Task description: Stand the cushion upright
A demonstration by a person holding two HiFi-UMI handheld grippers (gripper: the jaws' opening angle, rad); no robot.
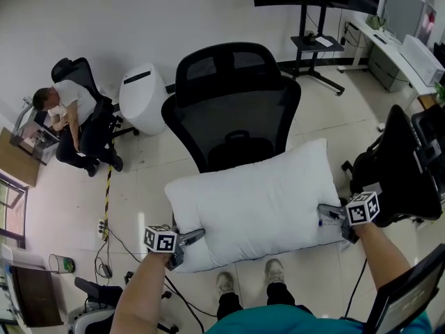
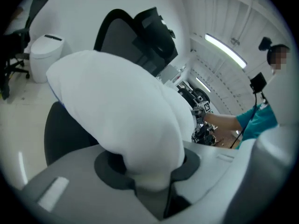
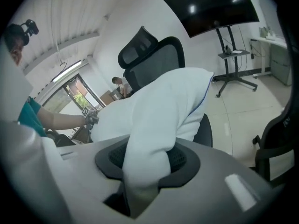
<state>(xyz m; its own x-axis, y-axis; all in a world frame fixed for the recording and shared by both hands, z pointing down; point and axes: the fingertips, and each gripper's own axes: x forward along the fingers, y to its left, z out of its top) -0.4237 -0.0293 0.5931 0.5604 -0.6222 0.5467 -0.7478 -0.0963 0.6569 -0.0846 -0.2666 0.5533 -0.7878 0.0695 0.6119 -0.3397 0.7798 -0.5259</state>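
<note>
Floor [image 1: 327, 117]: pale glossy tile.
Centre: black office chair [image 1: 233, 103] stands on it; white cushion [image 1: 257, 204] lies across seat, covering it.
Upper left: white round-topped bin [image 1: 142, 97] just beside chair; further left, second black chair [image 1: 76, 72] with seated person [image 1: 66, 106].
Top: black wheeled stand [image 1: 316, 51].
Lower left: yellow-black strip [image 1: 108, 186], loose cables [image 1: 115, 252].
Bottom centre: pair of shoes [image 1: 224, 282].
Right edge: another dark chair [image 1: 400, 162].
</note>
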